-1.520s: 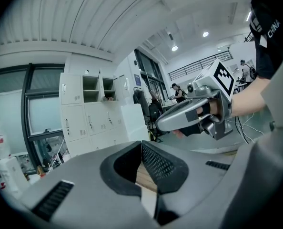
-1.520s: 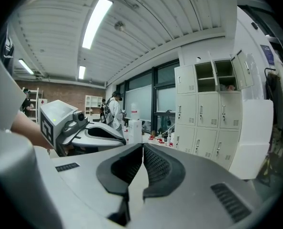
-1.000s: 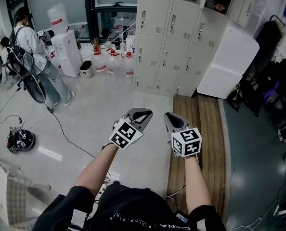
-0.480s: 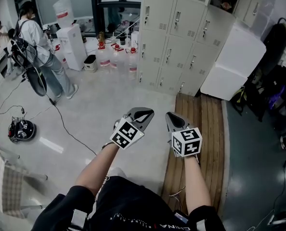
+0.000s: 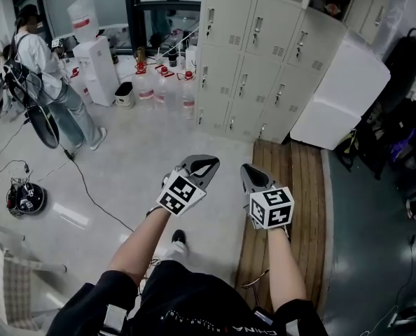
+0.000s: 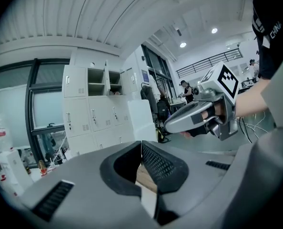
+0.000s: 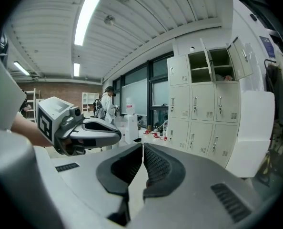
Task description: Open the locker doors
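**Head view.** My left gripper (image 5: 209, 161) and right gripper (image 5: 246, 168) are held side by side in front of me on outstretched forearms. Their marker cubes face up and their tips point at the lockers (image 5: 253, 54). The lockers stand at the far edge of the floor (image 5: 145, 152), well apart from both tools. The left gripper hangs over bare floor. The right gripper hangs over the left edge of the wooden platform (image 5: 302, 187), which runs back to the lockers' right foot. A white panel (image 5: 334, 96) leans against the lockers' right end. A person (image 5: 43, 68) stands near the floor's far left corner. I judge that the step in hand is the approach, since no door is within reach.

**Left gripper view.** My left jaws are pressed together with nothing between them. The lockers (image 6: 91, 113) show beyond them to the left. Most doors are closed, each with its upright handle, and two upper compartments (image 6: 103, 82) are already open. The right gripper lies level, off to the right.

**Right gripper view.** My right jaws also meet tip to tip and hold nothing. The lockers fill the right half of this view, with closed doors in the middle and lower rows. The next move, in my judgement, calls for three things:
- closing the gap to a closed door;
- parting one pair of jaws;
- setting the jaws about a handle before I pull.
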Motion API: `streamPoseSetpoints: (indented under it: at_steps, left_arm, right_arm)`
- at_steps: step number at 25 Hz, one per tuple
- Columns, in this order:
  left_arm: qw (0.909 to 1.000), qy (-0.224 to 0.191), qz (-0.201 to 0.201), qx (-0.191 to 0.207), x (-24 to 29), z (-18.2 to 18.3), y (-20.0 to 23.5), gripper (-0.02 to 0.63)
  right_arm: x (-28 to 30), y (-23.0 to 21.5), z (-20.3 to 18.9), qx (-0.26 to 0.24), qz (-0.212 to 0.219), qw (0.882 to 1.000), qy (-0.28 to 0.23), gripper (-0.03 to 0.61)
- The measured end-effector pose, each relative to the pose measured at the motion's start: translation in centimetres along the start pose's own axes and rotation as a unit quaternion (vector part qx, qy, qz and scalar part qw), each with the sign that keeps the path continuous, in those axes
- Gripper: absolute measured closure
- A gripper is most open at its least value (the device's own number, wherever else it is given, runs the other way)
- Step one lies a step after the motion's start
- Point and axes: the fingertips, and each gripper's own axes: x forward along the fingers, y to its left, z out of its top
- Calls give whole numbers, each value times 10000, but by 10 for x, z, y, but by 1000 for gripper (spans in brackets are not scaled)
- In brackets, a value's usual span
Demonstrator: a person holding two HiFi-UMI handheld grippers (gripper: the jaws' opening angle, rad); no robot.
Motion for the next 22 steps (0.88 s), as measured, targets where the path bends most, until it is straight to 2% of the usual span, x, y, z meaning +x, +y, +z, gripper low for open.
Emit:
streamPoseSetpoints:
  at_steps: [5, 14, 17, 22]
  left_arm:
    - [9999, -42, -129, -68, 33, -5, 65, 594]
    - [9995, 22, -313, -21, 60, -28, 188, 594]
    - [9993, 4, -371, -85, 66, -38, 217, 593]
    - [9984, -89, -453, -333, 91, -49, 244, 592]
  right_arm:
    - [61, -23, 23, -87, -102, 9999, 95, 543]
    - [177, -41, 65, 152, -298, 9994, 39, 543]
    - [205, -41, 66, 211, -339, 9992, 89, 543]
    - [241, -58, 68, 11, -452, 9987, 253, 543]
